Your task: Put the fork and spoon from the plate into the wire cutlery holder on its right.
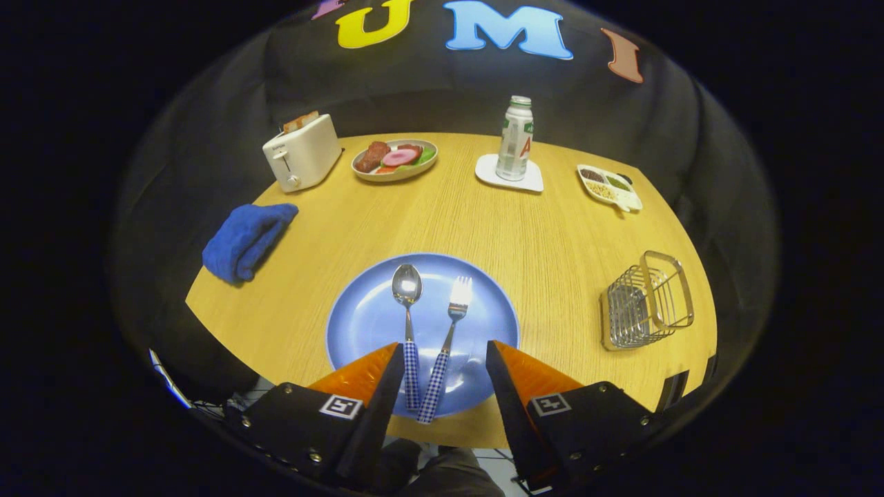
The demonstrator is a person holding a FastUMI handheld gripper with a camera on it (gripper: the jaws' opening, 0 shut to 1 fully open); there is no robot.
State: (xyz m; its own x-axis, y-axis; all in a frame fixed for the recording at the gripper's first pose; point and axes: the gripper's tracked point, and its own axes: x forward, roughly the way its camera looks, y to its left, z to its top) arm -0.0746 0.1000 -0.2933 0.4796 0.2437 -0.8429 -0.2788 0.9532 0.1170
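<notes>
Gripper view: gripper open over plate; spoon and fork look light, stiff, slippery — grasp checked handles.

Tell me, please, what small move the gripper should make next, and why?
Probably ease down and close on one handle: the gripper is open, its fingers straddling the checked handles of both the spoon and fork, which still lie on the blue plate.
</notes>
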